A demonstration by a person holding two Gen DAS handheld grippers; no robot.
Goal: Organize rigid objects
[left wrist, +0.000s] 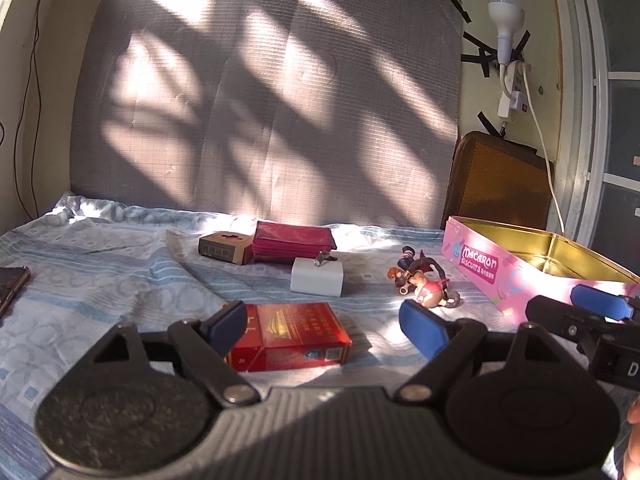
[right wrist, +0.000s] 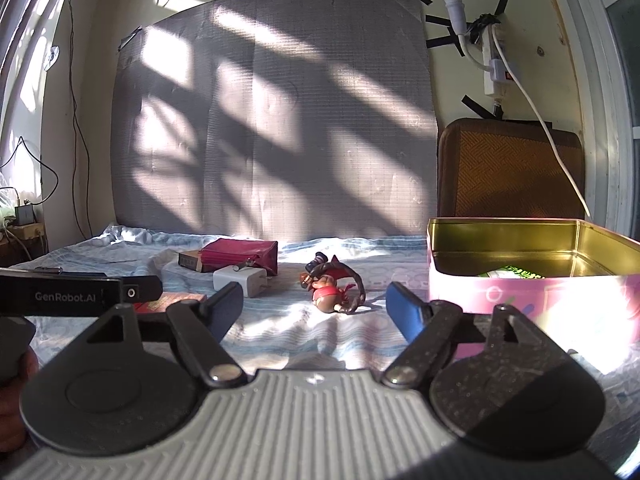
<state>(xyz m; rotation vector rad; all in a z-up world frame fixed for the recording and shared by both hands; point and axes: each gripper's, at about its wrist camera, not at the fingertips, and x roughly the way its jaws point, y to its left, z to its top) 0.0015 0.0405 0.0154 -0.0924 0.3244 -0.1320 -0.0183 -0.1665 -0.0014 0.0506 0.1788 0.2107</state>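
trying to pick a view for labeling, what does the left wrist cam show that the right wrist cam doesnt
Only the left wrist view shows the red pack fully, the phone and the tin's Macaron label. Only the right wrist view shows something green and white inside the tin. Both show the figurine, white charger, red pouch, and both grippers open.

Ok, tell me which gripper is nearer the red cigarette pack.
Left. The left gripper is open right over the red cigarette pack; the right gripper is open off to its right, facing the figurine.
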